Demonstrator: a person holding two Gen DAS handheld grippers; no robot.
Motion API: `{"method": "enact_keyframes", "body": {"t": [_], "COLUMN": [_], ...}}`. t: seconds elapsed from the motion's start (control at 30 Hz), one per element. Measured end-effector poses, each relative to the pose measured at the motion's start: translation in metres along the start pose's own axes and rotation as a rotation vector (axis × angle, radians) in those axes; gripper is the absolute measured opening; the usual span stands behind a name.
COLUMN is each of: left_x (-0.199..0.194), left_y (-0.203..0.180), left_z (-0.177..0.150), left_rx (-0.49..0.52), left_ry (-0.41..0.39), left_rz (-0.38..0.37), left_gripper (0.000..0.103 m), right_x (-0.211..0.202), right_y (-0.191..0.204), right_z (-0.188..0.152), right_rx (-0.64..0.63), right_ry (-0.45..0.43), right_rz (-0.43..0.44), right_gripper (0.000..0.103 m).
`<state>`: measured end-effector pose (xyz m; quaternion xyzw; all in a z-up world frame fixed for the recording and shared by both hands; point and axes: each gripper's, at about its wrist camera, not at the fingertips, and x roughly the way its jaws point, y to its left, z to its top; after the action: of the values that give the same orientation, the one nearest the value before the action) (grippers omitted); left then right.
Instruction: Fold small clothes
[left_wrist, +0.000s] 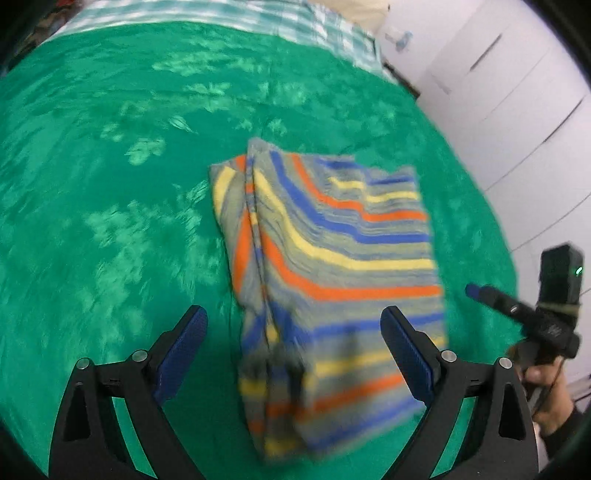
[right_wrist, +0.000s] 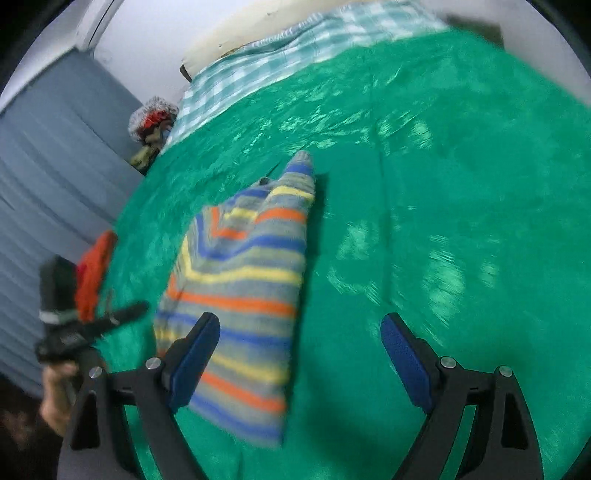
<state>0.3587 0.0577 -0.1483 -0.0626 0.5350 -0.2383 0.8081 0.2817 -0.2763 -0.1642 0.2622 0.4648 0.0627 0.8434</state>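
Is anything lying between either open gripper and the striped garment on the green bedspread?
Nothing visible. The striped garment lies folded on the green bedspread with only bare fabric around it. The left gripper and right gripper both hang open above it, holding nothing.

Striped garment (left_wrist: 332, 258) on green bedspread (left_wrist: 110, 184)
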Motion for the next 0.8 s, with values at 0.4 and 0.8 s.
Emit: {"method": "enact_keyframes", "body": {"t": [0.4, 0.8], "left_x": [0.009, -0.037], "left_y": [-0.037, -0.071], "left_z": [0.015, 0.008], "left_rx": [0.047, 0.08], "left_ry": [-0.084, -0.168], "left_rz": [0.028, 0.102], "left_gripper": [0.018, 0.087], "right_x": [0.074, -0.011], "right_y": [0.071, 0.091], "right_z": [0.022, 0.049], "right_rx": [-0.152, -0.23], "right_ry": [0.009, -0.048], "right_rz": [-0.06, -0.07], "right_gripper": [0.023, 0.073]}}
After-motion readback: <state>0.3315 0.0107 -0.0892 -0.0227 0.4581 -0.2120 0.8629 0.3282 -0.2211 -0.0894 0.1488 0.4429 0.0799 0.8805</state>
